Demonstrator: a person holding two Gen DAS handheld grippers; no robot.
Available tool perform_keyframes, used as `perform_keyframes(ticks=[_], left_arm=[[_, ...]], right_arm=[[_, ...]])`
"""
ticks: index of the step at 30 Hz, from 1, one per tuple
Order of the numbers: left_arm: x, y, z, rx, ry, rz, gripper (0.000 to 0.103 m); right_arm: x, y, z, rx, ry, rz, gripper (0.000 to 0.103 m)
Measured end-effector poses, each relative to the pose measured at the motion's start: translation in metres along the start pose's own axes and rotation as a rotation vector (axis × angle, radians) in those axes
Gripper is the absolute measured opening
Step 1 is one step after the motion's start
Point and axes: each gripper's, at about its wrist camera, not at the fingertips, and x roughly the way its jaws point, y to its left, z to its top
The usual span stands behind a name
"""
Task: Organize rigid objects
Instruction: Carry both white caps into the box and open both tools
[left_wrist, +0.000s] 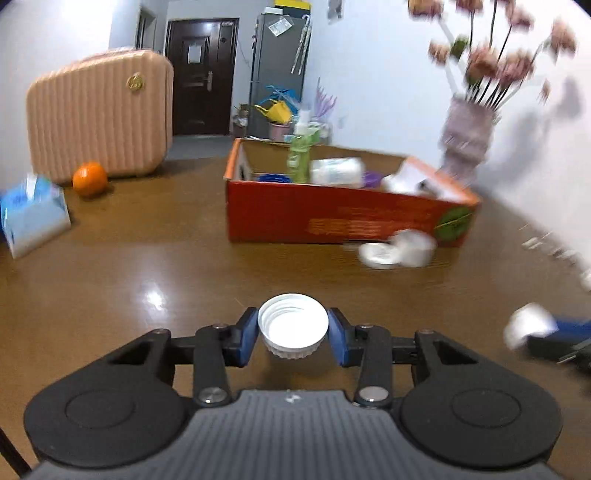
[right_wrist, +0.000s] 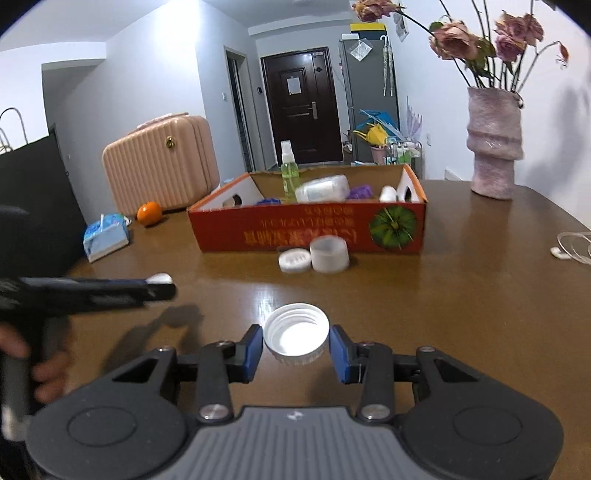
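My left gripper (left_wrist: 293, 332) is shut on a white threaded screw cap (left_wrist: 293, 325), open side up, held just above the brown table (left_wrist: 147, 266). In the right wrist view that same gripper (right_wrist: 162, 282) shows from the side at the left, with its cap (right_wrist: 160, 277) at the tip. My right gripper (right_wrist: 296, 350) is shut on a second white screw cap (right_wrist: 296, 332), also open side up. Blurred at the right edge of the left wrist view is the right gripper (left_wrist: 532, 328). Straight ahead stands a red cardboard box (right_wrist: 310, 229) holding bottles and containers.
A flat white lid (right_wrist: 294, 260) and a translucent jar (right_wrist: 329, 254) lie in front of the box. An orange (right_wrist: 149, 213), a tissue pack (right_wrist: 105, 236) and a pink suitcase (right_wrist: 159, 162) stand left. A vase of roses (right_wrist: 493, 144) stands right, earphones (right_wrist: 570, 245) by the edge.
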Motion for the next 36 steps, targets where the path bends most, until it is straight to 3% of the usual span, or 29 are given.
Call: perform_keyframes(ticks=[3,9,16,20,23,27,31,36], left_arm=[[-0.036,-0.005,-0.012,-0.054,-0.002,-0.068,0.040],[-0.073,-0.025,-0.017,-0.013,-0.035,-0.088,0.040],[-0.066,-0.034,-0.009,0.009,-0.036,-0.092,0.040],[-0.051,-0.037,0.016,0.037,-0.055,-0.097,0.040],[-0.030,-0.041,0.053,0.065,-0.092,-0.136,0.040],[0.025,-0.050,0.104,0.083,-0.069,-0.168,0.041],[0.098,-0.059,0.145,0.088,0.009,-0.184,0.041],[0.183,-0.069,0.175,0.072,0.136,-0.177,0.041]], right_arm=[[-0.014,0.003,-0.015,-0.009,0.009,0.013,0.038],[-0.030,0.008,-0.026,-0.006,-0.010,0.048,0.038],[-0.026,0.002,-0.017,-0.006,-0.025,0.046,0.038],[-0.012,-0.006,0.008,-0.023,-0.058,0.043,0.038],[0.008,-0.017,0.044,-0.020,-0.107,0.054,0.038],[0.059,-0.036,0.103,-0.002,-0.111,0.056,0.038],[0.134,-0.066,0.162,0.058,-0.024,0.049,0.038],[0.219,-0.095,0.204,0.103,0.114,-0.008,0.038]])
